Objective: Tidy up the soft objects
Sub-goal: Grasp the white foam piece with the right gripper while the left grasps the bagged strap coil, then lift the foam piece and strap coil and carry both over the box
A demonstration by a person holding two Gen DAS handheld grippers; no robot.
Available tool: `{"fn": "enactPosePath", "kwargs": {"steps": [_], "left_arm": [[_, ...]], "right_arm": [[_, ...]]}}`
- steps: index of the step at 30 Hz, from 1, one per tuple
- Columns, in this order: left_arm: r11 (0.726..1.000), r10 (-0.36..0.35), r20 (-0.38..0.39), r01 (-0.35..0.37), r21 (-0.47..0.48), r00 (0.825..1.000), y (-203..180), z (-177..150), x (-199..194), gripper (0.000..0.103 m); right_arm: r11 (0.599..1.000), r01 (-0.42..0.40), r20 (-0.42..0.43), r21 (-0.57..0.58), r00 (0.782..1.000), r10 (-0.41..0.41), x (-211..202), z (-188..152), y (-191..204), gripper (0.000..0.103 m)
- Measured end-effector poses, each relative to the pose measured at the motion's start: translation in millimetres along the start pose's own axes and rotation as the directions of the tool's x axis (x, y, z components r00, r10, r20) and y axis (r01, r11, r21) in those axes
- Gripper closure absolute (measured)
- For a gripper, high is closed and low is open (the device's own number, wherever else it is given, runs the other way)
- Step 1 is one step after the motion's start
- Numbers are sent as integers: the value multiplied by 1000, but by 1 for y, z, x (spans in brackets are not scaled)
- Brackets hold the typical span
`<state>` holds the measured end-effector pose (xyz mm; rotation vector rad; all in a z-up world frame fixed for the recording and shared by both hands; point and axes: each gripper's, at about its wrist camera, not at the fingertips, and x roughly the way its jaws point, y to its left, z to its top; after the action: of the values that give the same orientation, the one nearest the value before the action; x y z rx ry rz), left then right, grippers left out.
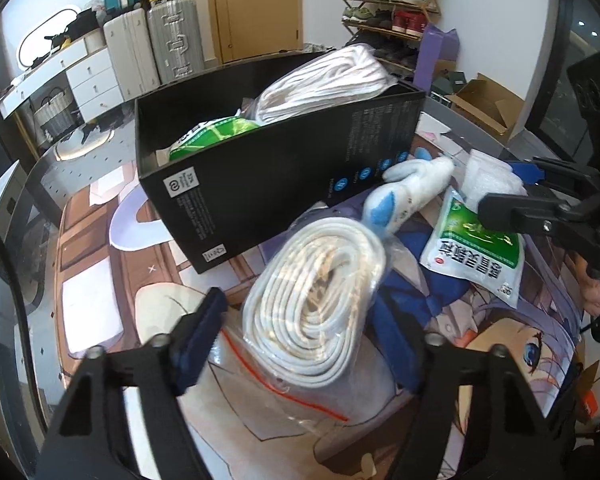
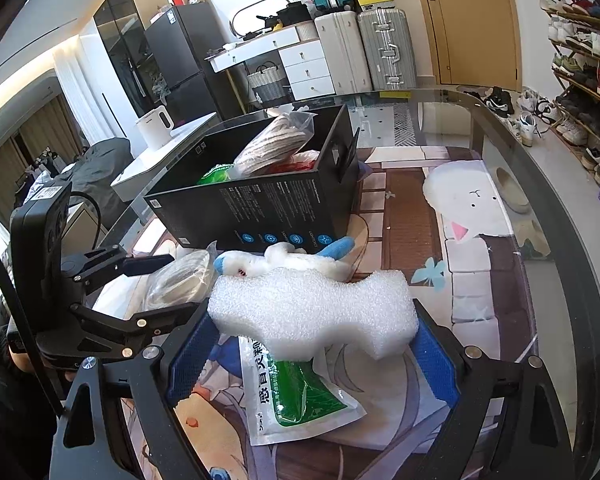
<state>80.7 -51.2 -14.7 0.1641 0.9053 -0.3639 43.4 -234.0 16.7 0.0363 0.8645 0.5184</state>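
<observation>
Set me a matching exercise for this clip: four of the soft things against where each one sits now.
Things:
1. white foam piece
2. bagged coil of white rope
3. white and blue plush toy
4. green and white sachet

Places:
A. inside the black cardboard box
B. between the right tongs
C. between the open left tongs
D. on the mat against the box's side

Pairs: 1-B, 2-C, 3-D, 4-A

Left wrist view: low over the printed mat (image 1: 100,300), close, looking forward between its fingers at the bagged rope coil (image 1: 316,304) toward the black box (image 1: 260,184). Right wrist view: from the right side, close over the white foam piece (image 2: 312,308), facing the same box (image 2: 268,208). Shared: box, coil (image 2: 176,284), plush toy (image 1: 408,192) (image 2: 284,260), green sachet (image 1: 476,244) (image 2: 300,392).
</observation>
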Motion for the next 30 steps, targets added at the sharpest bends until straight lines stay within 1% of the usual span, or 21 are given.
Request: {"fn": "enactPosePath", "kwargs": {"steps": [1, 3, 6, 9, 18, 30], "left_arm": [[1000, -1, 3, 1, 6, 1000, -2, -1, -1, 44], [1000, -9, 8, 9, 18, 1000, -5, -2, -3, 57], [1000, -6, 12, 6, 27, 1000, -8, -4, -7, 60], [1000, -14, 14, 13, 22, 1000, -9, -7, -10, 62], [1000, -17, 29, 17, -11, 999, -6, -12, -18, 62], [997, -29, 88, 35, -68, 996, 5, -15, -39, 62]], "right_arm": [[1000, 0, 0, 1, 1000, 0, 0, 0, 0, 12], [1000, -1, 0, 2, 1000, 1, 0, 0, -1, 12], [1000, -2, 2, 1, 1000, 2, 0, 0, -1, 12], [1000, -4, 3, 2, 1000, 4, -1, 0, -2, 12], [1000, -7, 9, -4, 1000, 7, -2, 1, -3, 12], [1000, -10, 28, -26, 1000, 11, -8, 2, 4, 12]]}}
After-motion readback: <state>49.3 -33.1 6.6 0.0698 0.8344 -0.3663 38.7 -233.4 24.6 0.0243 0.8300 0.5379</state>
